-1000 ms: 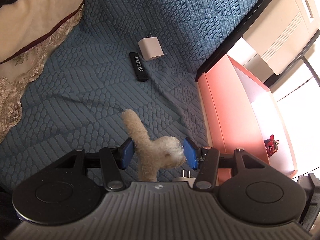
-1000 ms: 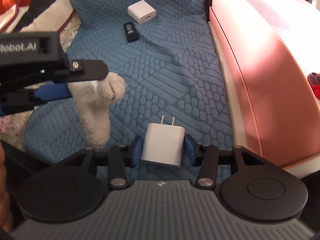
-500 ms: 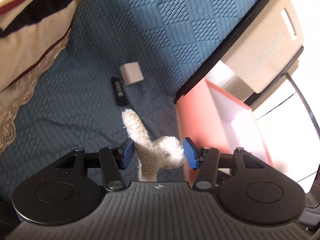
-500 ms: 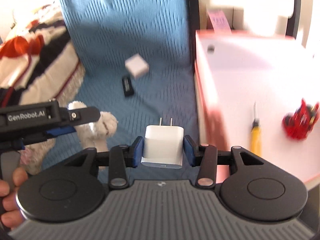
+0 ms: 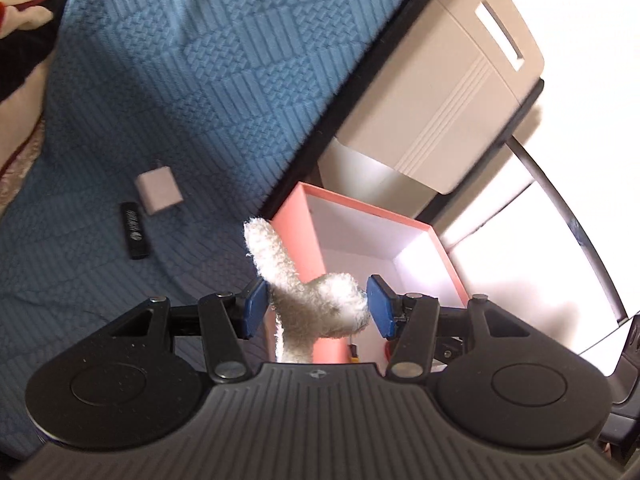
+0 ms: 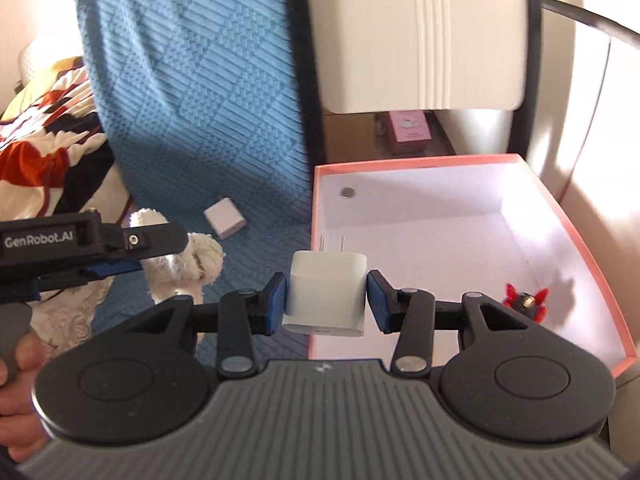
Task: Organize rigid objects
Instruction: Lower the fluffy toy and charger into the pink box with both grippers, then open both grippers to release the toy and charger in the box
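Your right gripper [image 6: 326,298] clamps the charger [image 6: 326,292] over the box's [image 6: 416,162] near rim; your left gripper [image 5: 316,306] pinches the plush [image 5: 316,304] beside its wall.

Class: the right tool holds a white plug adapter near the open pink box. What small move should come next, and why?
Probably carry the right tool a little further forward over the pink cardboard box, then lower it. The white two-pin plug adapter sits clamped between the blue pads, roughly over the box's near-left wall, and the white floor beyond looks free.
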`<move>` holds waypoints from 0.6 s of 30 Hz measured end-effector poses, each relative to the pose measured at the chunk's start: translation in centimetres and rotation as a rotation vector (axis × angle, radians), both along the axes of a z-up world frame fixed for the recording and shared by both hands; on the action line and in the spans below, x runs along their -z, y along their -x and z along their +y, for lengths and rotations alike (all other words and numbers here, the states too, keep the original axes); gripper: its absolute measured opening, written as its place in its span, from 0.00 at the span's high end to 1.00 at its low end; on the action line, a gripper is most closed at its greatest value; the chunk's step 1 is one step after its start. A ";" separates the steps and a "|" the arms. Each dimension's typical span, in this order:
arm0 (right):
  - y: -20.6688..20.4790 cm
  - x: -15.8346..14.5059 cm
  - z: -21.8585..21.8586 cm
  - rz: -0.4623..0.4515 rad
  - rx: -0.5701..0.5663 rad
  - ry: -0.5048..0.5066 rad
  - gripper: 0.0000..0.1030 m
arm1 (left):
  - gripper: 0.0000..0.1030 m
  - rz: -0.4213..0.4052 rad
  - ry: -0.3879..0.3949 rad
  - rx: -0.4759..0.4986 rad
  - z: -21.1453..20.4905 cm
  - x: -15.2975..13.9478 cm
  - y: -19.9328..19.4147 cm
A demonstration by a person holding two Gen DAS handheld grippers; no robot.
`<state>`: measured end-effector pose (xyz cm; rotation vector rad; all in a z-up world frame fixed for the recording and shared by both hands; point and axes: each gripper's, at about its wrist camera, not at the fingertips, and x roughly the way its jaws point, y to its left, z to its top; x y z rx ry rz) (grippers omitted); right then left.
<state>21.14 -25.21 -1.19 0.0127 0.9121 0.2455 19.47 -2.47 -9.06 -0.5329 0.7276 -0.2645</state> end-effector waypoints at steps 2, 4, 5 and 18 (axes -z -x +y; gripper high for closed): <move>0.2 0.5 -1.2 0.007 0.022 0.011 0.55 | 0.43 0.009 0.014 0.020 -1.5 0.4 -0.4; 0.2 0.9 -2.5 0.027 0.042 0.006 0.55 | 0.43 0.017 0.023 0.042 -2.8 0.6 -0.9; 0.2 1.2 -3.0 0.036 0.049 0.005 0.55 | 0.43 0.021 0.022 0.052 -3.4 0.8 -1.0; 0.0 5.9 -6.9 0.154 0.096 0.007 0.55 | 0.43 0.099 -0.047 0.122 -8.6 3.7 -2.4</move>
